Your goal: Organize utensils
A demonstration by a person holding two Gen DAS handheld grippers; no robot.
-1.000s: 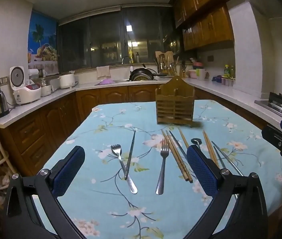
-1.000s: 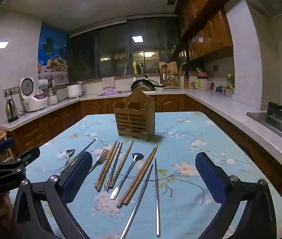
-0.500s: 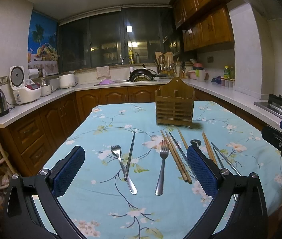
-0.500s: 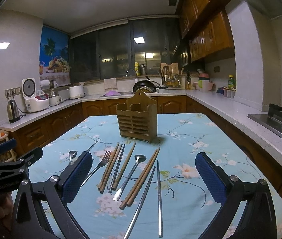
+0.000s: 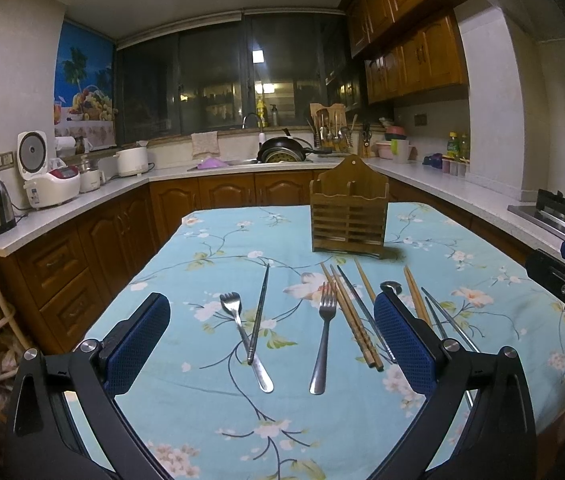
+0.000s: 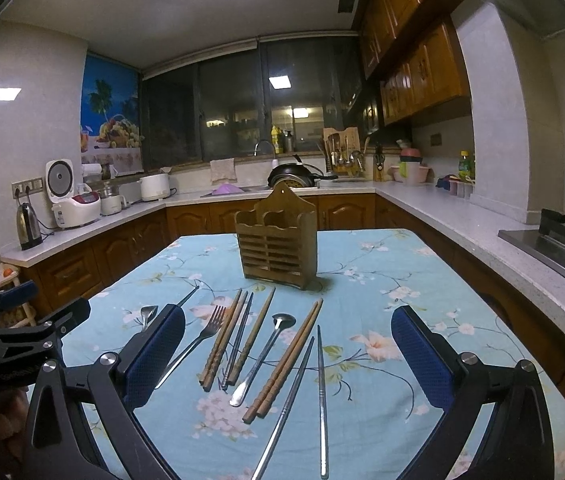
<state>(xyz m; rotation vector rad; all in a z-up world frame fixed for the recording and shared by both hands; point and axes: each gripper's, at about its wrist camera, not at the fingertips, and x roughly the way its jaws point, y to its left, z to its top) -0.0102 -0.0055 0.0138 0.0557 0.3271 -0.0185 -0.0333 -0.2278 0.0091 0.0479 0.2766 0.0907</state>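
— Left gripper [image 5: 272,336]?
— Spread wide, holding nothing, above the cloth-covered table [image 5: 210,400]. Between the pads: a fork [image 5: 324,336] and a spork [image 5: 242,332] crossed by a metal chopstick [image 5: 259,312].

— Right gripper [image 6: 288,356]?
— Wide too, empty. Between its pads: wooden chopsticks [image 6: 282,364], a spoon [image 6: 268,354], metal chopsticks [image 6: 321,396]. Straight beyond, upright and apart: the wooden utensil holder [image 6: 278,248].

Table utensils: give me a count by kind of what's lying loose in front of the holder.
Forks: 2
Spoon: 1
Wooden chopsticks: 5 visible sticks
Metal chopsticks: 4 sticks
Total: 12 pieces
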